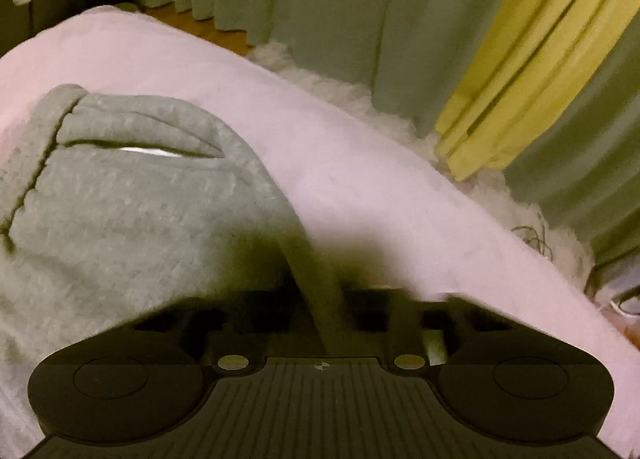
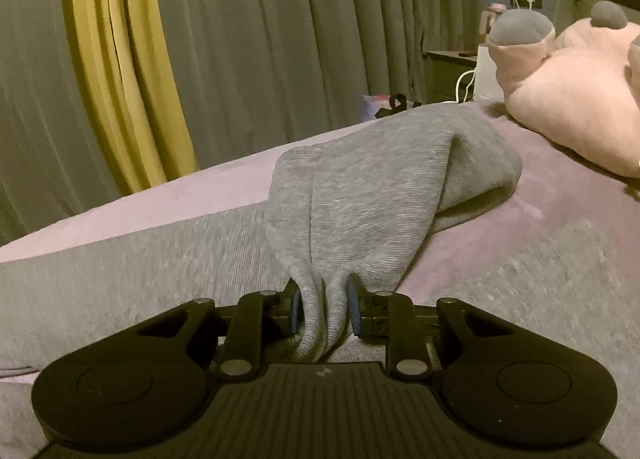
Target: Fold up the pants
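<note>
The grey sweatpants (image 1: 120,227) lie on a pink bed cover (image 1: 360,179). In the left wrist view I see their waist end with a pocket slit (image 1: 140,149), and a fold of the fabric runs down into my left gripper (image 1: 326,311), which is shut on it. In the right wrist view the pants (image 2: 380,187) are bunched up and lifted in a fold. My right gripper (image 2: 322,309) is shut on a pinched edge of that grey fabric between its blue pads (image 2: 353,307).
A pink plush toy (image 2: 568,91) lies on the bed at the far right. Grey-green curtains (image 2: 280,39) with a yellow strip (image 2: 120,71) hang beyond the bed. A white fluffy rug (image 1: 360,99) lies by the bed edge. A nightstand (image 2: 452,71) stands at the back.
</note>
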A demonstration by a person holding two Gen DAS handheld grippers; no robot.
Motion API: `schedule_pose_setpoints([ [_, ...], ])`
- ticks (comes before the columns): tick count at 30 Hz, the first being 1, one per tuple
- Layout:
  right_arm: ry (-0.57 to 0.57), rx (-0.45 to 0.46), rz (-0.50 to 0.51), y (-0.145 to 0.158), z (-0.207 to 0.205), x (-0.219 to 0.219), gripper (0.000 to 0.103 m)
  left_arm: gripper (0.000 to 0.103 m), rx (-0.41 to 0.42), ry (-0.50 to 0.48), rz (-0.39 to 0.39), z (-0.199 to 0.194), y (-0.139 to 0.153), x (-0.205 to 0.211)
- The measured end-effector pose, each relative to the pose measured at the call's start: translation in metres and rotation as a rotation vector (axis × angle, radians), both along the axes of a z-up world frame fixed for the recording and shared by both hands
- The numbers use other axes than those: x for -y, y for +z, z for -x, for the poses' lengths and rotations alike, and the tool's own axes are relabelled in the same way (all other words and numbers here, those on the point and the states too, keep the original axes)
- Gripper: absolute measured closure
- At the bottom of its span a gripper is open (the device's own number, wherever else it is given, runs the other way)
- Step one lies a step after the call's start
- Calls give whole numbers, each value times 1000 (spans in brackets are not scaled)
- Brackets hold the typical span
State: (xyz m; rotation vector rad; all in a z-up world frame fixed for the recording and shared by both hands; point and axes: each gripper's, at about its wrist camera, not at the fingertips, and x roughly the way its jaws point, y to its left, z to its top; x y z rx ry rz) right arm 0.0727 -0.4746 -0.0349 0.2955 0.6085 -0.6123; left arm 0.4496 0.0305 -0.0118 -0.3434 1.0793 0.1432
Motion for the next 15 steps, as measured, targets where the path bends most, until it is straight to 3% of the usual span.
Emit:
schedule_pose_setpoints([
  [5, -8, 36, -40, 3, 2, 9, 86, 94, 119, 6, 38, 33, 32, -11],
  [11, -78, 304, -298, 24, 42, 45, 94, 95, 247, -88, 7, 112, 98, -19],
  [15, -131, 433, -352, 61, 90, 48, 95, 94, 352, -150, 36, 189, 144, -33],
])
